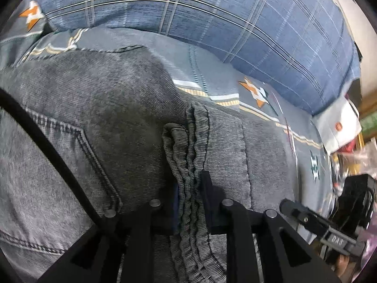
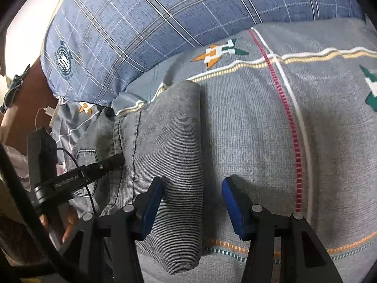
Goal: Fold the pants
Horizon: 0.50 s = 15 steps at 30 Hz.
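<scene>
- On the bed, over a grey patterned bedsheet point(image 2: 259, 118), the grey jeans point(image 1: 94, 118) are laid, partly folded.
- The bunched waistband point(image 1: 188, 165) is clamped between the jaws of the left gripper point(image 1: 188, 202).
- The jaws of the right gripper point(image 2: 192, 210) are spread wide, astride the folded edge of the jeans, nothing being held.
- A blue plaid pillow point(image 2: 141, 23) is seen behind the jeans.

The left tongs point(image 1: 188, 202) are pinched together on a bunched cloth edge, while the right tongs point(image 2: 192, 208) stand spread wide, gripping nothing.
</scene>
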Tool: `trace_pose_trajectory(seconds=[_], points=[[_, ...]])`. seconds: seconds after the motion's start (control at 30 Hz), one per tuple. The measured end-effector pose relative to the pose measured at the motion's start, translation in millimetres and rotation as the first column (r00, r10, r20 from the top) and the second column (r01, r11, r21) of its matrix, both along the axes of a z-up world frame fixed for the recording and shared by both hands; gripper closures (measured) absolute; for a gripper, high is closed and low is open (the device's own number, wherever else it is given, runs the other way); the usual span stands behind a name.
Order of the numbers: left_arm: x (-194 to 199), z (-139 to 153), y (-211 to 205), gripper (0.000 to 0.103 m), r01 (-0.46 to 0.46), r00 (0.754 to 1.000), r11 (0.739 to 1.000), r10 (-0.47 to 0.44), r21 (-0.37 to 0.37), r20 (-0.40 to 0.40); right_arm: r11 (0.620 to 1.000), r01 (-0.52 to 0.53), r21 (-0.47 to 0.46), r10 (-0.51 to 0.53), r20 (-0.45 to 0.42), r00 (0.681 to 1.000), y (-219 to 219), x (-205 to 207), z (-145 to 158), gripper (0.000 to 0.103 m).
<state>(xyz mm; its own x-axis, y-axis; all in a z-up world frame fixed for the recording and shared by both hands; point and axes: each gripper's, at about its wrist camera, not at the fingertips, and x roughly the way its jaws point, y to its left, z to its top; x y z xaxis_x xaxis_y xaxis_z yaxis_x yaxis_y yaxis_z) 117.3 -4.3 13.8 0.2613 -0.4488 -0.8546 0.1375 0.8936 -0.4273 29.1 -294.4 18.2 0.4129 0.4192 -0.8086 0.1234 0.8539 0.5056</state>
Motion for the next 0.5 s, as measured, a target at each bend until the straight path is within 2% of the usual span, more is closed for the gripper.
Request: trace_pose_trajectory(seconds=[0.1, 0.2, 0.23, 0.27, 0.3, 0.43, 0.5], points=[[-0.1, 5.3, -3.1, 0.076, 0.021, 1.000, 0.999, -0.021, 0.038, 0.018, 1.000, -0.014, 0.006, 0.014, 0.005, 1.000, 1.2, 1.2, 0.4, 0.048], [-4.8, 24.0, -8.2, 0.057, -0.026, 0.995, 0.993, 0.014, 0.117, 0.103, 0.999, -0.023, 0.039, 0.023, -0.001, 1.000, 4.6, 5.2, -3.3, 0.048], [-7.1, 29.3, -10.7, 0.046, -0.036, 0.992, 0.988, 0.017, 0.150, 0.126, 0.999, -0.024, 0.042, 0.024, 0.001, 1.000, 4.7, 5.2, -4.3, 0.051], [-10.0, 34.9, -13.4, 0.038, -0.041, 0.989, 0.985, 0.016, 0.170, 0.147, 0.999, -0.027, 0.036, 0.027, 0.002, 1.000, 6.7, 5.2, -4.6, 0.066], [-11.5, 36.9, -15.9, 0.038, -0.041, 0.988, 0.985, 0.014, 0.170, 0.156, 1.000, -0.024, 0.019, 0.024, 0.002, 1.000, 9.4, 4.9, -5.4, 0.074], [-22.2, 44.6, -15.5, 0.038, -0.012, 0.983, 0.984, -0.021, 0.179, 0.184, 0.998, -0.032, -0.061, 0.034, 0.039, 0.999, 19.7, 1.3, 1.3, 0.093], [-20.1, 47.5, -15.4, 0.038, -0.002, 0.983, 0.987, -0.028, 0.162, 0.183, 0.992, -0.009, -0.124, 0.019, 0.077, 0.997, 19.9, -1.1, 13.8, 0.095]])
